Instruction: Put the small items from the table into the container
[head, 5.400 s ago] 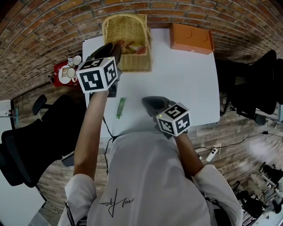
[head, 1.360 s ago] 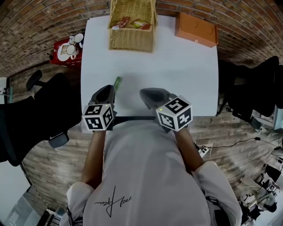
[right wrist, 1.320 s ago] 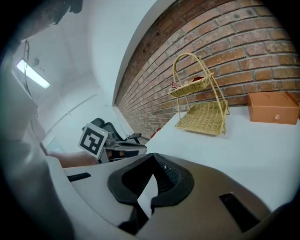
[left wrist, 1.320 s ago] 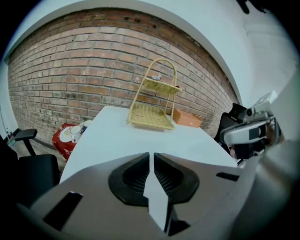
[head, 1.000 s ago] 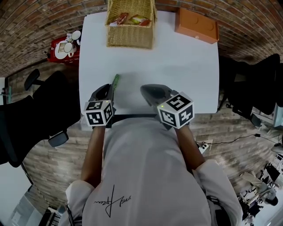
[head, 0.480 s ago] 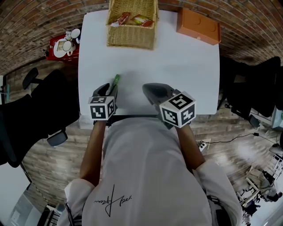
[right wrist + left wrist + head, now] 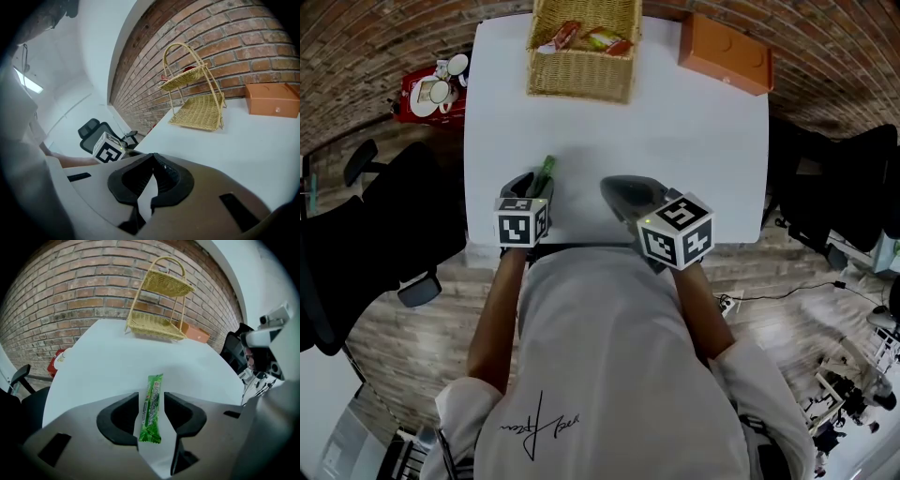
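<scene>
Lowered since earlier, left gripper (image 7: 151, 400) straddled green sachet (image 7: 154, 383), jaws opening, nothing pinched; right gripper (image 7: 151, 174) sat pressed together, empty; hazard: off-centre squeeze might skid the flat sachet

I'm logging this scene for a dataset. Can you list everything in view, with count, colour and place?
table: one, white, in front of the person
wicker basket: one, tan, two tiers, far edge of the table
snack packets: at least two, red and orange, in the basket
box: one, orange, far right corner of the table
green packet: one, lying flat near the table's near edge
red stand: one, beside the table's left side, bearing white cups
office chairs: two, black, one on each side of the table
left gripper: jaws opening, astride the green packet, not pressing it
right gripper: shut, empty, over the near edge
shirt: white
</scene>
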The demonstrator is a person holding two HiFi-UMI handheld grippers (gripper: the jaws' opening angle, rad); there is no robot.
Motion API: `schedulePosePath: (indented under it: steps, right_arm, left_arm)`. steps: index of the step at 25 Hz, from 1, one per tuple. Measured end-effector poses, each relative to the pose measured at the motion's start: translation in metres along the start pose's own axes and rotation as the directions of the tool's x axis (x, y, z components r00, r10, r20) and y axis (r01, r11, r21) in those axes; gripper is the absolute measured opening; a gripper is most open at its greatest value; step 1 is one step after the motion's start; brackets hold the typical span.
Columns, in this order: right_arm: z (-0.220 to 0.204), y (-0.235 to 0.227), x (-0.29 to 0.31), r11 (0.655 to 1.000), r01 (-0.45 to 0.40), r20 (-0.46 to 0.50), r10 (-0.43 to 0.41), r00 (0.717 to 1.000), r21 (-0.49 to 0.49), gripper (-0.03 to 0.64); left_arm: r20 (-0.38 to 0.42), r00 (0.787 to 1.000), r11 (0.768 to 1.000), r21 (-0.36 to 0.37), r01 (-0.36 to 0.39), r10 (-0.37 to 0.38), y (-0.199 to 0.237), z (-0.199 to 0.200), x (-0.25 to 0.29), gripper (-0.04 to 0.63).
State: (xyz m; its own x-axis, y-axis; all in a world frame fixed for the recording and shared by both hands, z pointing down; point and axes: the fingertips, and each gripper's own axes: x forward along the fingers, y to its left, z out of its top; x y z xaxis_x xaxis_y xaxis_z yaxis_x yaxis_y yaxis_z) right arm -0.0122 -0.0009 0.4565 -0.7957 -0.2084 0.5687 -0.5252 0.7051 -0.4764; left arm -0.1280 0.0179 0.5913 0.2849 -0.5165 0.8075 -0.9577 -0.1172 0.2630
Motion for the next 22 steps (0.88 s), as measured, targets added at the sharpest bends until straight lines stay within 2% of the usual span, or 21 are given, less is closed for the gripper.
schedulePosePath:
  steps: [3, 9, 14, 22]
  right_arm:
    - [0.000, -0.002, 0.002, 1.000, -0.001, -0.003, 0.001, 1.000, 0.007, 0.021]
    - [0.005, -0.004, 0.004, 1.000, -0.005, 0.004, 0.005, 1.000, 0.023, 0.023]
    - [0.005, -0.003, 0.005, 1.000, -0.012, 0.006, 0.012, 1.000, 0.023, 0.023]
    - [0.007, -0.006, -0.002, 1.000, -0.002, 0.022, 0.002, 1.000, 0.021, 0.023]
  left_arm:
    - [-0.015, 1.000, 1.000, 0.000, 0.013, -0.013, -0.003, -0.003, 0.004, 0.153]
    - [0.000, 1.000, 1.000, -0.012, -0.023, 0.023, 0.001, -0.005, 0.005, 0.152]
    - [-0.001, 0.999, 0.999, -0.023, -0.047, 0.047, 0.006, -0.005, 0.004, 0.091]
    - [0.009, 0.999, 0.998, -0.045, -0.045, 0.045, 0.006, -0.008, 0.003, 0.078]
